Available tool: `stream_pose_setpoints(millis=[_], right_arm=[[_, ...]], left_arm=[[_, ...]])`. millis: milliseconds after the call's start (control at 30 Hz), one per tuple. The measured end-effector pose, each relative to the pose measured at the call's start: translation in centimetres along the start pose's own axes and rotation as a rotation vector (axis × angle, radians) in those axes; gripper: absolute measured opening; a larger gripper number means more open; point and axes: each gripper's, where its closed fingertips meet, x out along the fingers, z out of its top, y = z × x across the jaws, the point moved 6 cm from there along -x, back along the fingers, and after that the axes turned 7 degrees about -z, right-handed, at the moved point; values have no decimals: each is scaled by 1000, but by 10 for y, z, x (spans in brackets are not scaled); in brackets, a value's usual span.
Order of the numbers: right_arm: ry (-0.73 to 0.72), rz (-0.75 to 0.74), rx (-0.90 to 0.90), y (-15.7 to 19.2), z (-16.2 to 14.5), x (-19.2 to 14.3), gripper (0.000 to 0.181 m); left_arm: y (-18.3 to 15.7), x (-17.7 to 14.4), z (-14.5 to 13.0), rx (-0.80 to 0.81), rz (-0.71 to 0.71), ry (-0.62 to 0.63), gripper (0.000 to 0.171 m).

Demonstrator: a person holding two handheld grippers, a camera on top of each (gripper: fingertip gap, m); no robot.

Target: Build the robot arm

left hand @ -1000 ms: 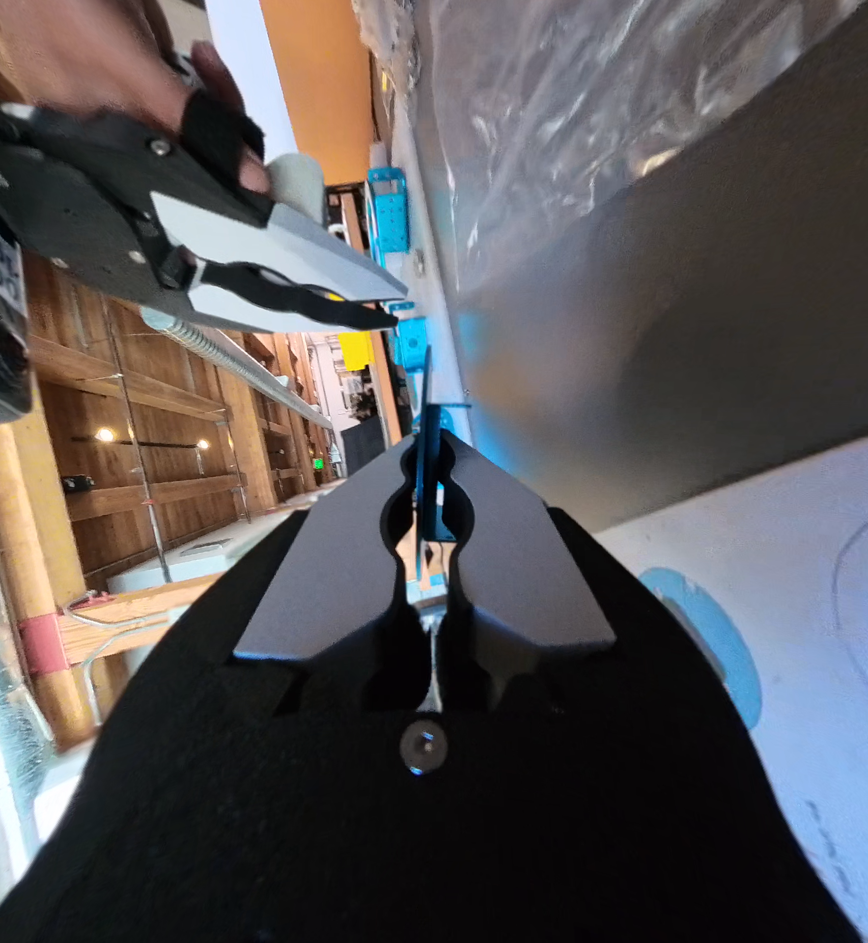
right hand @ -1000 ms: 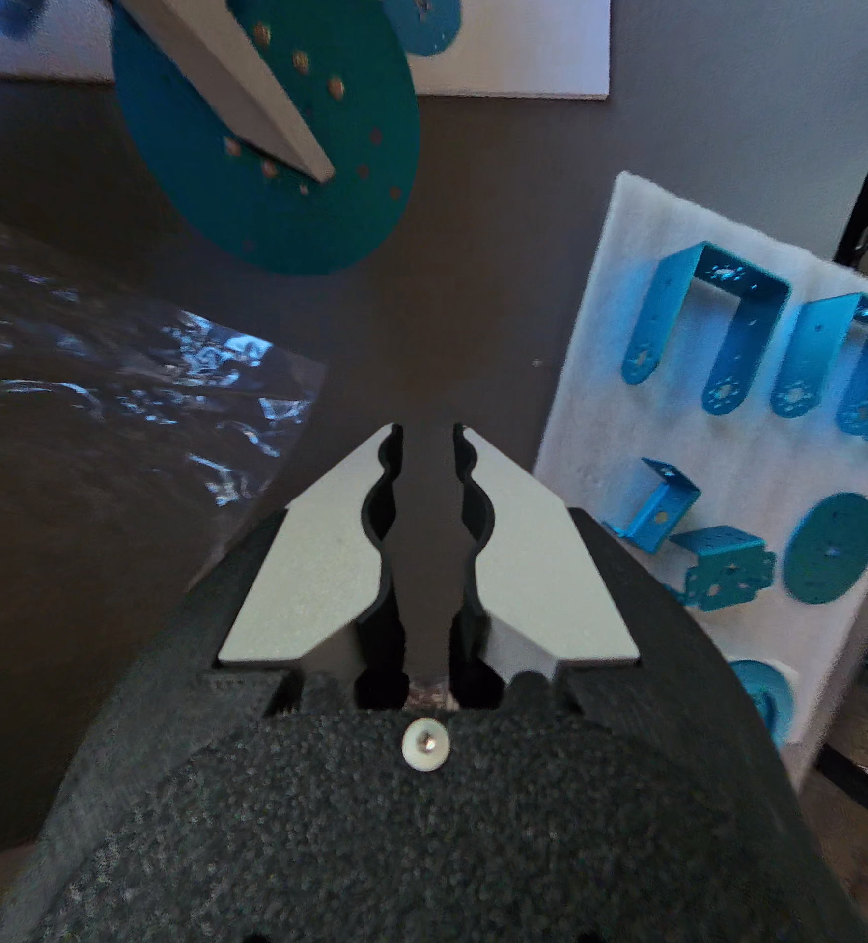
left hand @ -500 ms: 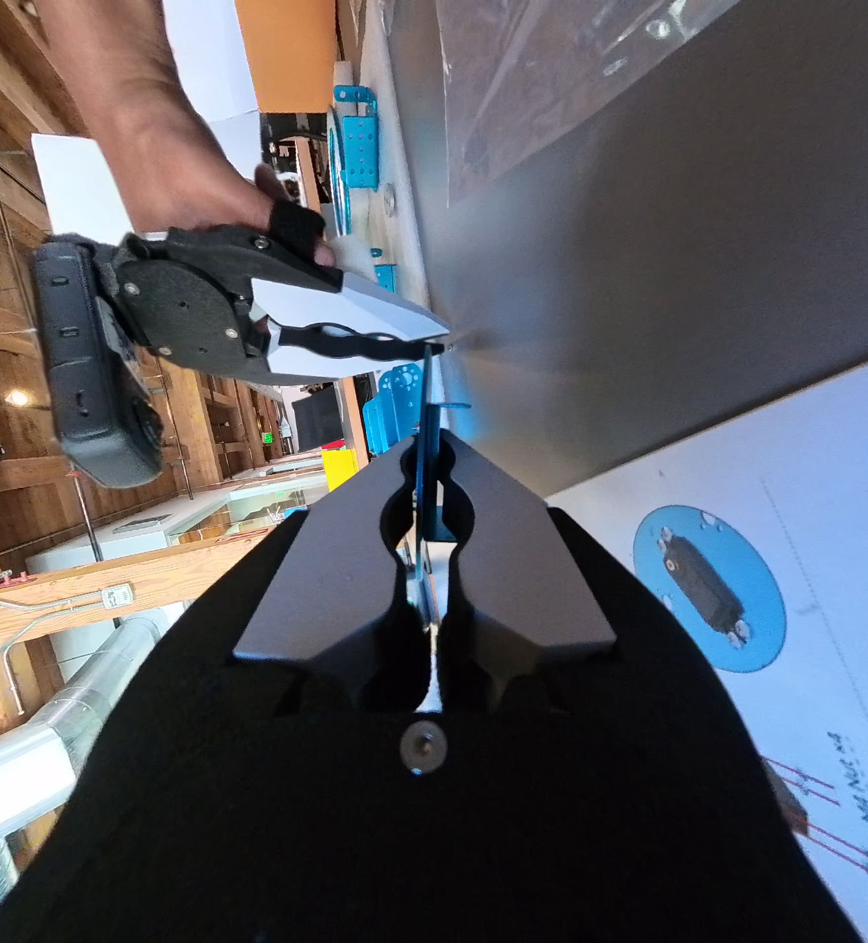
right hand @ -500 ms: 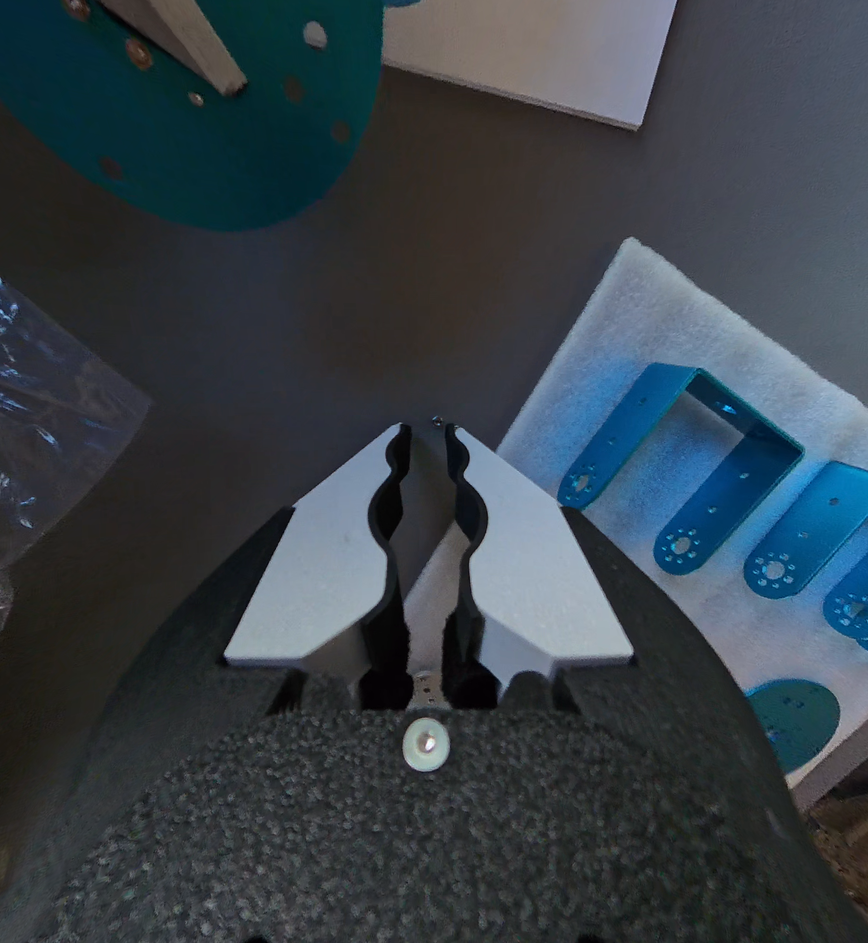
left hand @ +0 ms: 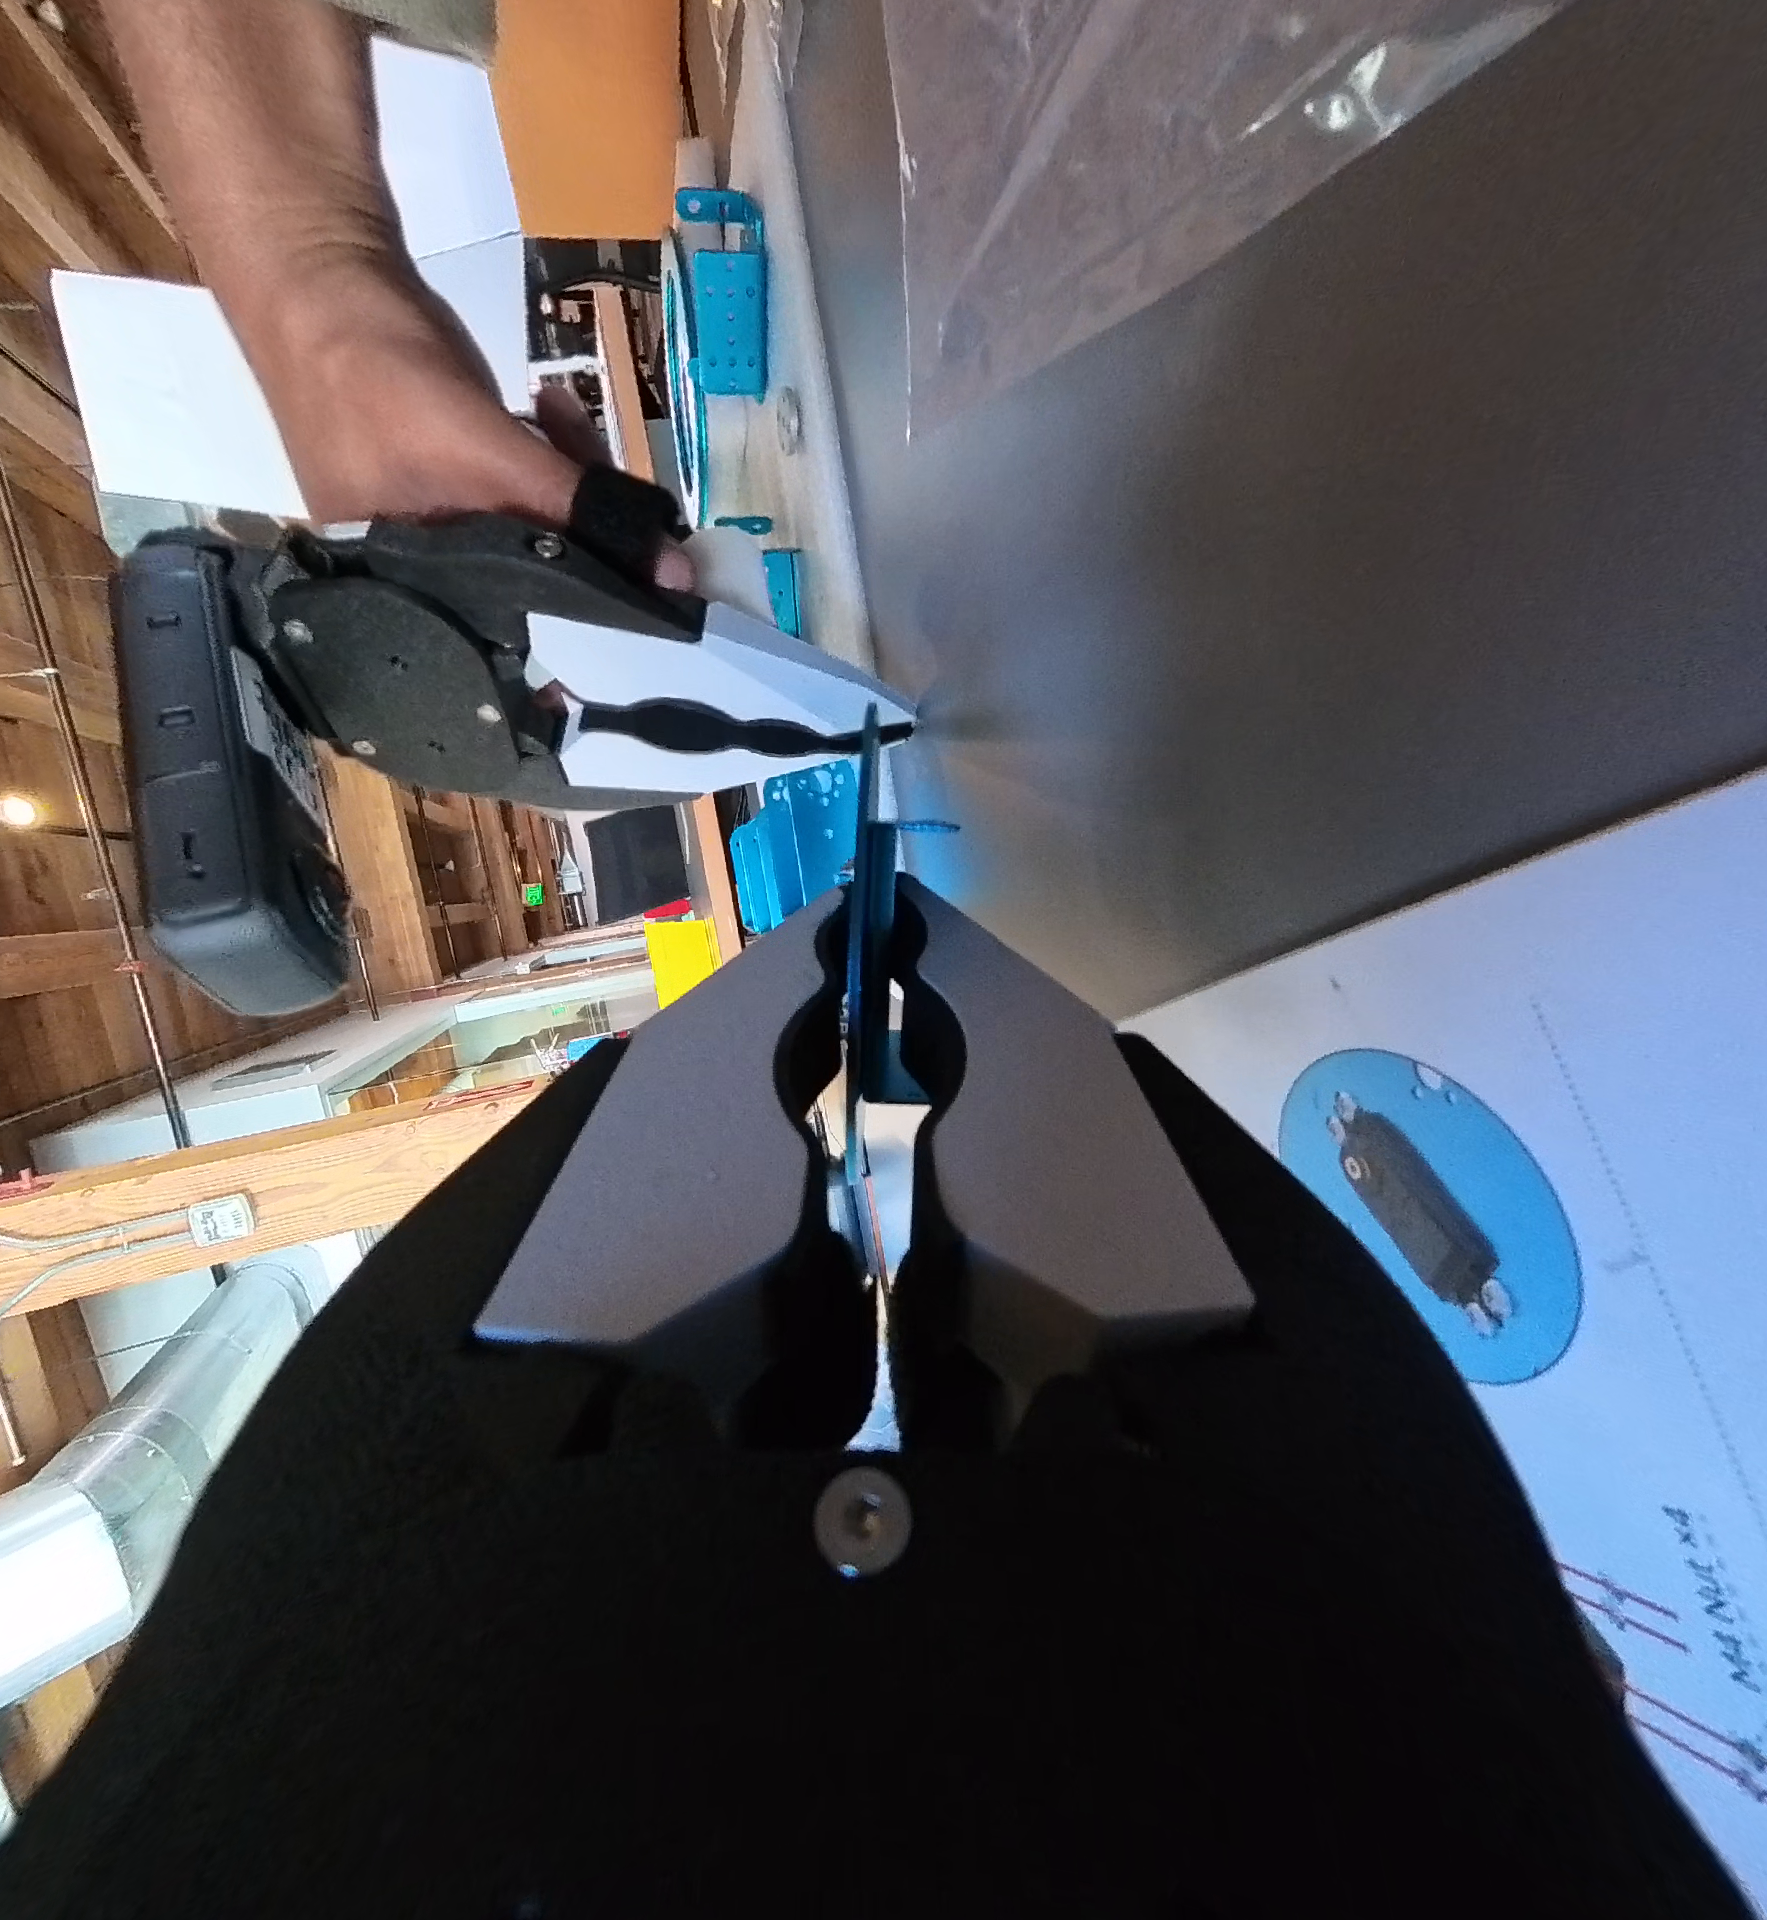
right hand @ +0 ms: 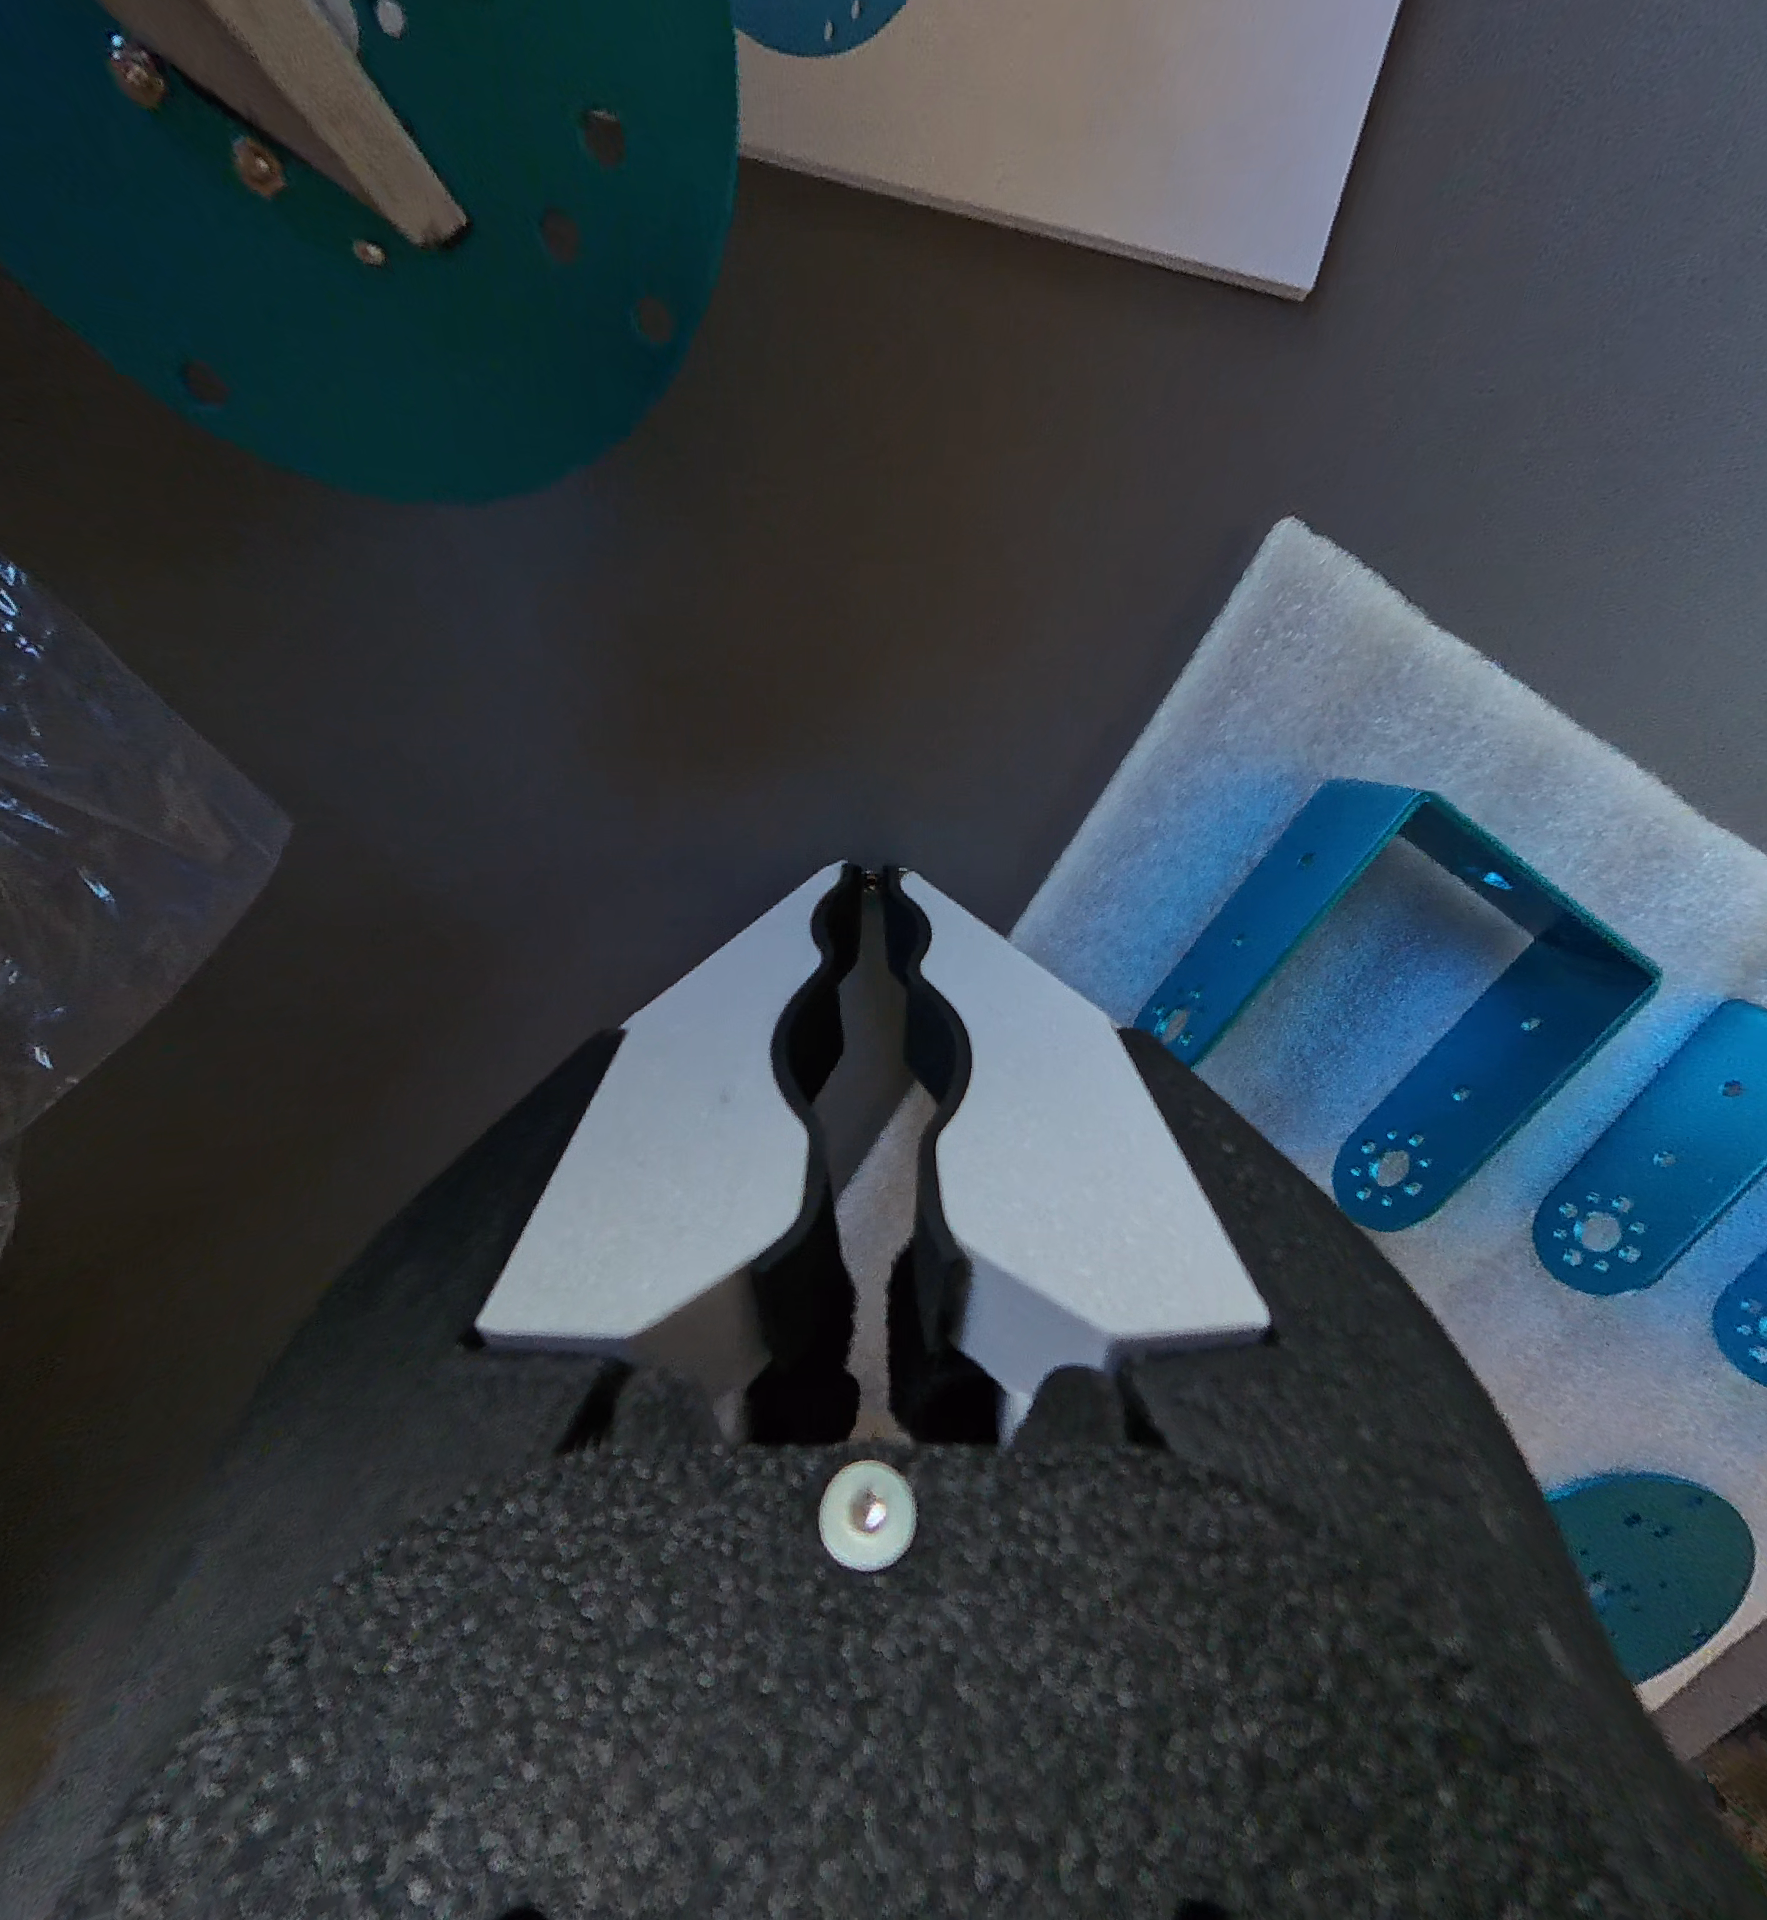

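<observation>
My left gripper is shut on a round teal metal disc with holes, seen edge-on between its fingers. In the right wrist view the disc hangs above the grey table at the upper left, with a left finger across it. My right gripper points down at the grey table, its tips pinched on a tiny metal screw lying there. The left wrist view shows the right gripper held by a hand, tips touching the table just beyond the disc's edge.
A white foam pad to the right carries several blue U-brackets and a teal disc. A clear plastic bag lies at the left. A white printed sheet lies beyond, also in the left wrist view. The left gripper's tips are roughly 10 cm from the right gripper's.
My right gripper came down to the table and closed from open onto the tiny screw. My left gripper kept hold of the teal disc, tilting slightly.
</observation>
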Motion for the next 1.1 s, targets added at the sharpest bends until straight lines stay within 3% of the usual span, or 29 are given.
stream_pose_setpoints(millis=[267,500,633,1100], right_arm=[[-35,-13,8,3,2,-10,2],[-216,27,-60,35,50,-44,3],[-236,34,-103,49,69,-47,3],[-233,-15,-94,42,75,-43,3]], left_arm=[[-3,3,1,-19,-12,-6,1],[1,5,-1,-54,29,-3,1],[5,4,1,-65,57,-7,1],[9,3,0,-78,87,4,1]])
